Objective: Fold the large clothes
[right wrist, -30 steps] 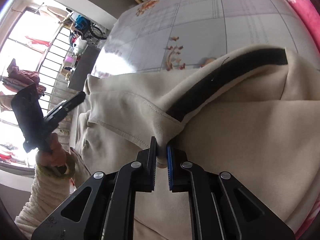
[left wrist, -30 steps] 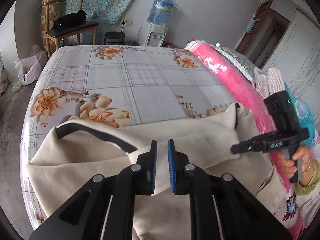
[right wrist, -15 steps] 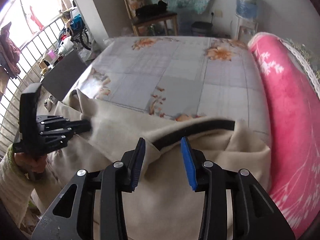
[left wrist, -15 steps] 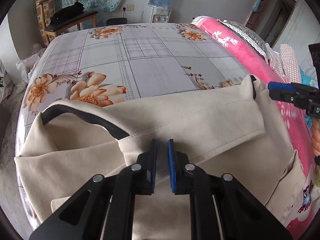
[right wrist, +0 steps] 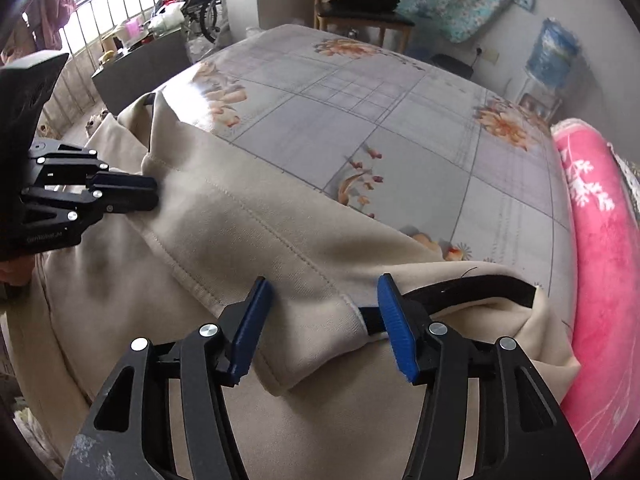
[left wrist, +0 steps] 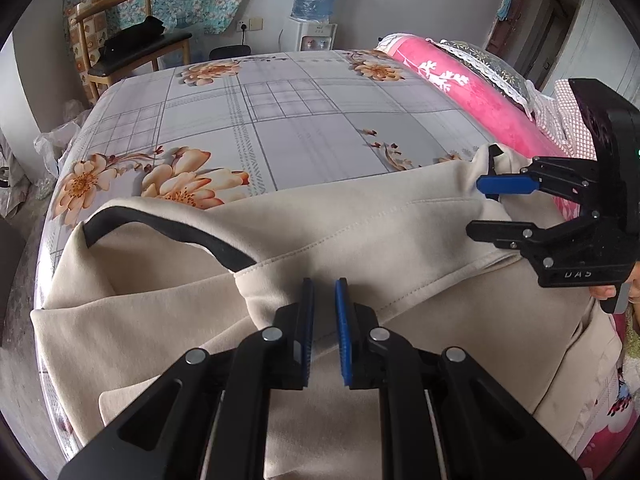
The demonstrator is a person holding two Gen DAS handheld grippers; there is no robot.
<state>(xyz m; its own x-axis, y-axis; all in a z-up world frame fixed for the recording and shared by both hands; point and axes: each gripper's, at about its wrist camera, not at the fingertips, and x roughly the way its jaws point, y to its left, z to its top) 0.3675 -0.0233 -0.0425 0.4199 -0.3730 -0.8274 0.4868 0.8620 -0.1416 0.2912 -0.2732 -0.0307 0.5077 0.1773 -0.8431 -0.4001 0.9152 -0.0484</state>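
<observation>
A large beige garment (left wrist: 360, 240) with a black-lined edge (left wrist: 168, 232) lies on the near part of the bed; its hem is folded over toward me. My left gripper (left wrist: 324, 292) is shut on a fold of the hem. It also shows in the right wrist view (right wrist: 152, 196), pinching the cloth at the left. My right gripper (right wrist: 324, 300) is open wide and empty, just above the folded hem corner (right wrist: 312, 344) and the black strip (right wrist: 472, 288). In the left wrist view the right gripper (left wrist: 476, 208) hovers open at the garment's right end.
The bed (left wrist: 280, 120) has a grey checked sheet with orange flowers. A pink rolled blanket (left wrist: 472, 96) lies along its right side. A wooden chair (left wrist: 128, 48) and a water dispenser (left wrist: 316, 4) stand by the far wall. A railing (right wrist: 100, 12) is at the left.
My right gripper let go of the garment's fold and opened wide, backing off a little. My left gripper stayed shut on the hem as the fold settled onto the bed.
</observation>
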